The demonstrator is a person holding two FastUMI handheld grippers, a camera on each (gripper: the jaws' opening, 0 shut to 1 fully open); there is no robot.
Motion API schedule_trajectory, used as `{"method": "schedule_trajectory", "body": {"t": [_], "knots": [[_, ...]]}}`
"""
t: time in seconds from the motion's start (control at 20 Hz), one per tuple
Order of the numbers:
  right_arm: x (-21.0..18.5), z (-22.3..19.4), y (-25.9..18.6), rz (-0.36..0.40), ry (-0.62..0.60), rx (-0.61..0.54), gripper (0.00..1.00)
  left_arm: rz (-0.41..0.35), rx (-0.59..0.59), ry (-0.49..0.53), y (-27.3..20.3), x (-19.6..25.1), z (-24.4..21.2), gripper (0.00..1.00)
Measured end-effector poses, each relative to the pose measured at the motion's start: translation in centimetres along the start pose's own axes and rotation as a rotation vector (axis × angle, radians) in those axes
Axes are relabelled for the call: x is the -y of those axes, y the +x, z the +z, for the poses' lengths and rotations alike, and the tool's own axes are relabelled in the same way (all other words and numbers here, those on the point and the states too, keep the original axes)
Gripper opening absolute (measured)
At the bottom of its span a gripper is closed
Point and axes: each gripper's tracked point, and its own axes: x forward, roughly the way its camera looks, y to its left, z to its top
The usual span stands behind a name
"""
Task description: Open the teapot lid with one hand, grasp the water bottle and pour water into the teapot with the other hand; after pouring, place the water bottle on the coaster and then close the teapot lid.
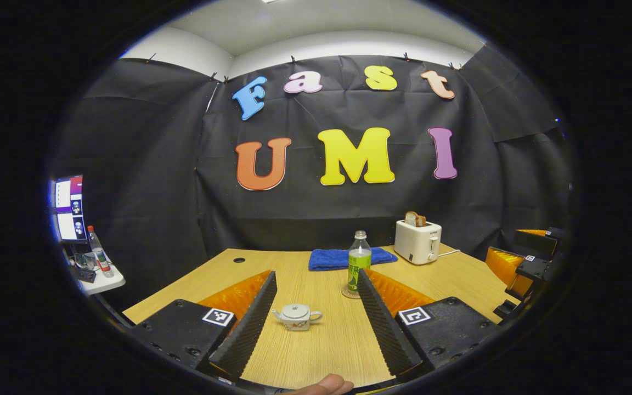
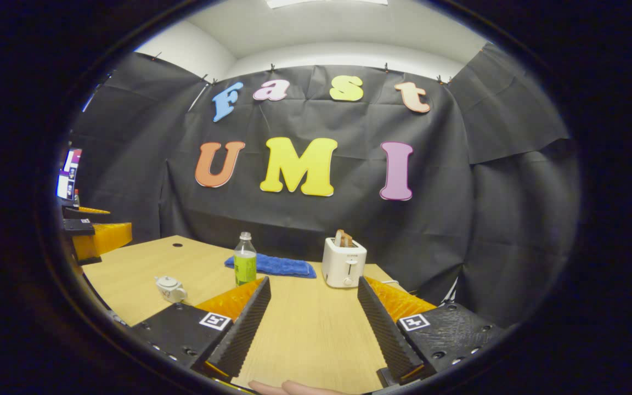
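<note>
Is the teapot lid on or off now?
On. The lid sits flat on the teapot, its knob up; neither open gripper, left or right, touches it.

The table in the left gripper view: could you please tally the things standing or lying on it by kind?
Teapot: 1
Water bottle: 1
Coaster: 1
Blue cloth: 1
Toaster: 1
Total: 5 on the table

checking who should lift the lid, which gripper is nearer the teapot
Left. The left gripper points at the teapot, which sits between its open fingers' line. The right gripper aims at bare table, teapot off to its left.
</note>
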Motion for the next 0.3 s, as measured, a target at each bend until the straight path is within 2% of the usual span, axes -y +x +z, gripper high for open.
{"method": "schedule_trajectory", "body": {"t": [0.3], "knots": [[-0.23, -0.02, 0.17, 0.004, -0.038, 0.015, 0.97, 0.008, 0.007, 0.007, -0.02, -0.11, -0.03, 0.93]]}}
